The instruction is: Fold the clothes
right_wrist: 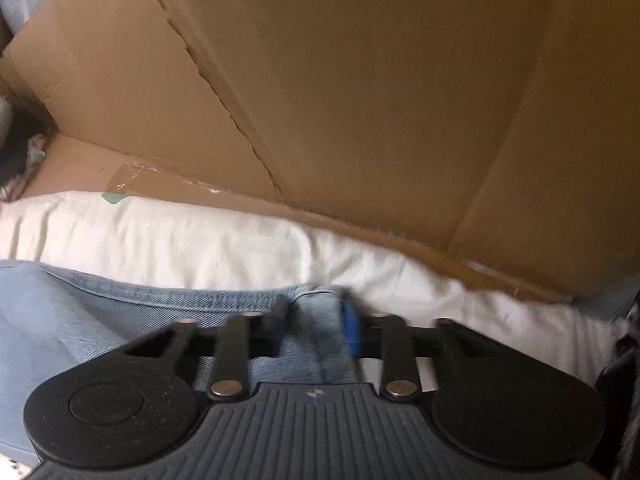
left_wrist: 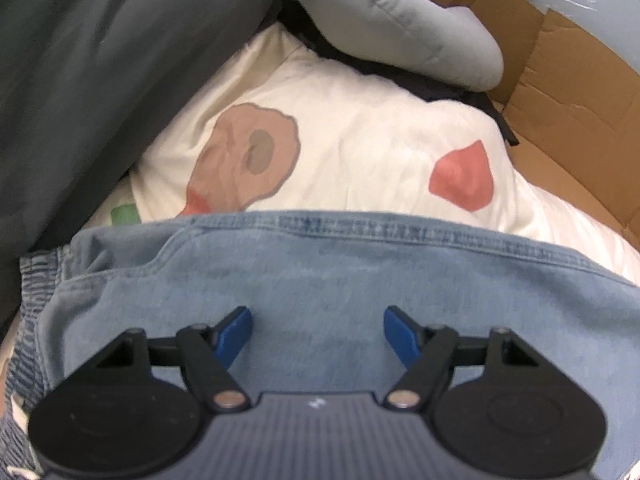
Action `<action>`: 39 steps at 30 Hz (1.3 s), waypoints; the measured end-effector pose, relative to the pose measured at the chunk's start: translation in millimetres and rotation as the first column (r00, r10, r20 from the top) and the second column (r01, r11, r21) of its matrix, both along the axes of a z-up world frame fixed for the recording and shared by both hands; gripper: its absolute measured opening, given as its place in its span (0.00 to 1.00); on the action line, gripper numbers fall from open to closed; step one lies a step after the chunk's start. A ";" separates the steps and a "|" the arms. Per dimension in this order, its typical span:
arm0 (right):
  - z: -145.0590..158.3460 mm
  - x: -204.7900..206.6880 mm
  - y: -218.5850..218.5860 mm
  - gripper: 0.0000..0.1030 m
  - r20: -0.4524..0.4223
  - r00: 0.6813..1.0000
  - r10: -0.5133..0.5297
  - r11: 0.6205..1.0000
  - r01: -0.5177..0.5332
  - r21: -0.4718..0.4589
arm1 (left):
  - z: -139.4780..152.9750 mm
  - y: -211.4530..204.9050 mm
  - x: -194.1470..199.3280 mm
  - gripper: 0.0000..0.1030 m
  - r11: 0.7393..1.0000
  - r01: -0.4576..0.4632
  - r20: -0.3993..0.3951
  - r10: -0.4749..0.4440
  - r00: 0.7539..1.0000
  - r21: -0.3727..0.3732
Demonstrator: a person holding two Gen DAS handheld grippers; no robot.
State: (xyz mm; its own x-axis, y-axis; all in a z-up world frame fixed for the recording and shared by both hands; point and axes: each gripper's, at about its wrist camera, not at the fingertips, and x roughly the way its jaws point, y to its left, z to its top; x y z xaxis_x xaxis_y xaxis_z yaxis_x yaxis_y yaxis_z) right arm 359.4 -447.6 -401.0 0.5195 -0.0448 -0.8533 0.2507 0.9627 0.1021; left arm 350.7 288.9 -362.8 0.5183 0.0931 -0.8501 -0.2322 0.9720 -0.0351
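The right hand-held gripper is pinching a bunched fold at the hemmed edge of the denim garment, its blue pads pressing the cloth from both sides. The left hand-held gripper is hovering over the same denim garment with its jaws standing wide apart and nothing between them; whether its fingertips are touching the cloth cannot be told. The denim is lying spread over a white printed cover bearing brown, red and green patches. A dark grey fabric is crowding the left side, and a pale blue padded roll is lying across the far end. A flattened cardboard box is flanking the cover's far edge, just beside the pinched hem.
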 end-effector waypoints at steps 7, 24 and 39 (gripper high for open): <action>44.5 -8.5 -2.2 0.17 0.154 0.988 -0.001 0.995 0.017 -0.103 | 3.1 -13.0 9.7 0.72 1.000 0.022 0.024 -0.022 0.999 -0.003; 58.4 7.0 18.2 0.19 0.251 0.967 -0.035 0.966 0.098 -0.241 | -8.2 -45.7 34.4 0.71 0.993 0.114 0.035 -0.115 0.993 0.015; 46.2 -5.7 24.3 0.52 0.221 0.970 -0.105 0.970 0.149 -0.192 | -7.4 -59.2 36.1 0.71 0.988 0.152 0.050 -0.154 0.987 0.035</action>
State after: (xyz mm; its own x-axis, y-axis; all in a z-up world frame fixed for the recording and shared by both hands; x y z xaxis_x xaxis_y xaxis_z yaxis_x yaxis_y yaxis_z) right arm 353.7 -423.4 -354.9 0.6631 -0.2850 -0.6922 0.3664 0.9299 -0.0318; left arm 386.7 229.6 -370.2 0.5720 0.0352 -0.8195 -0.0793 0.9968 -0.0125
